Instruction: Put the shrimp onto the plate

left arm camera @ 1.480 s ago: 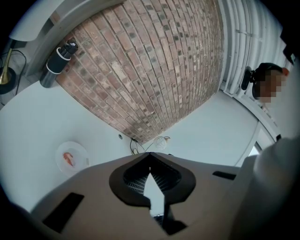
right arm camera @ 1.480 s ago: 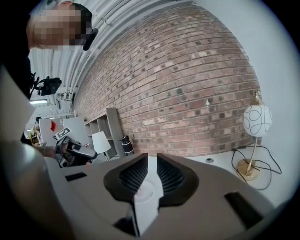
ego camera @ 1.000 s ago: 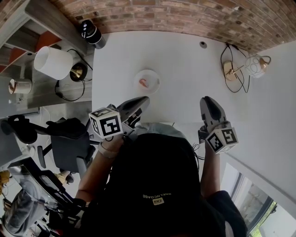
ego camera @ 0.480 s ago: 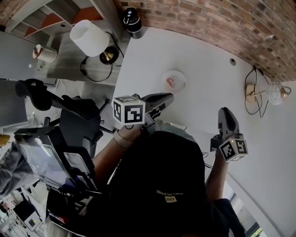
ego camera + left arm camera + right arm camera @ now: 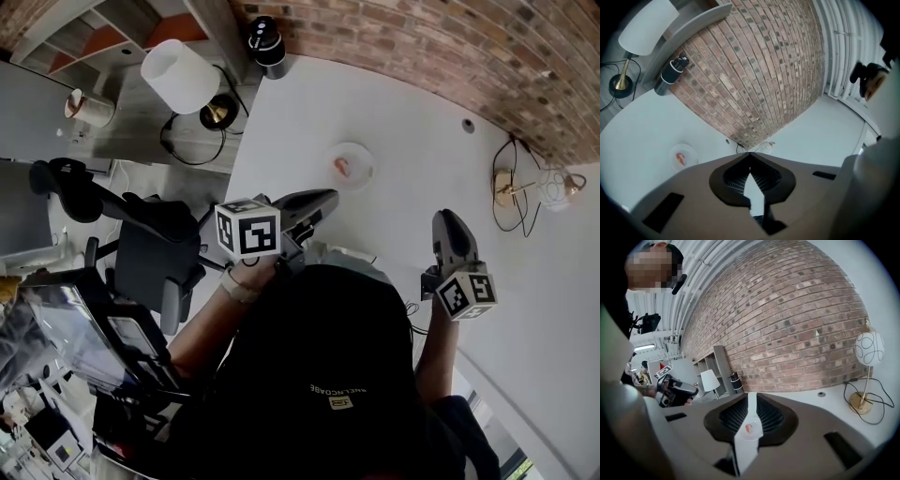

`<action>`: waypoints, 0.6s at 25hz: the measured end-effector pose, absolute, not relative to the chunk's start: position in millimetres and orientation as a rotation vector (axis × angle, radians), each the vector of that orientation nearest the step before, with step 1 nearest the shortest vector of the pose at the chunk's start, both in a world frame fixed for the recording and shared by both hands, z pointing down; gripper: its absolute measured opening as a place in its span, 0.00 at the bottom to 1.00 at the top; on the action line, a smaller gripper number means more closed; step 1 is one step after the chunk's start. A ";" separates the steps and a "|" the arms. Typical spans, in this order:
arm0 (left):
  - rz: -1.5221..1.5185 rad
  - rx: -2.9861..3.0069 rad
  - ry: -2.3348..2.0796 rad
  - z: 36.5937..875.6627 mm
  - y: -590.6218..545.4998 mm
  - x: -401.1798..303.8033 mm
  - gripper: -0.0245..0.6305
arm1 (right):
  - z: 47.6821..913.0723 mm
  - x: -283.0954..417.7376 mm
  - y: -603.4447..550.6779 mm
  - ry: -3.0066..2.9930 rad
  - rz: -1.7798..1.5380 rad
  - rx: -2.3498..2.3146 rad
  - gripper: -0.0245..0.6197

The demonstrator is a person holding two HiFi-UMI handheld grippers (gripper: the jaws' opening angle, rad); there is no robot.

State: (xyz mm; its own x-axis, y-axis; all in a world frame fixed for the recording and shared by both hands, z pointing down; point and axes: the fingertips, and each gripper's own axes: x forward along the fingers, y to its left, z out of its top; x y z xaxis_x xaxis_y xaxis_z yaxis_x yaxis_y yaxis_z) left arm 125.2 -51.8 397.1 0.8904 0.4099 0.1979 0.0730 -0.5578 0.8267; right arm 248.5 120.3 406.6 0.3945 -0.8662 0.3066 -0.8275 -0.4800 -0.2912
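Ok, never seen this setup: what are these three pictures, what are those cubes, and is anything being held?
No robot here: a person holds a two-jaw gripper in each hand; the marker cubes belong to them. The head view looks down from the person's head. The other two come from cameras riding on each gripper, looking along its jaws. On the white table sits a small plate with the shrimp on it; a globe lamp stands at the right. The left gripper is shut, the right gripper barely apart; neither holds anything.
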 end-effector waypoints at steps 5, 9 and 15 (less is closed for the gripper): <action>0.468 2.141 0.336 397.4 -53.2 122.3 0.04 | 407.6 244.7 121.4 1.547 -0.662 -2.538 0.13; 0.467 2.141 0.328 397.4 -55.1 119.5 0.04 | 409.6 242.6 122.4 1.536 -0.674 -2.533 0.13; 0.465 2.141 0.330 399.2 -50.7 117.2 0.04 | 412.0 242.2 129.4 1.521 -0.678 -2.538 0.13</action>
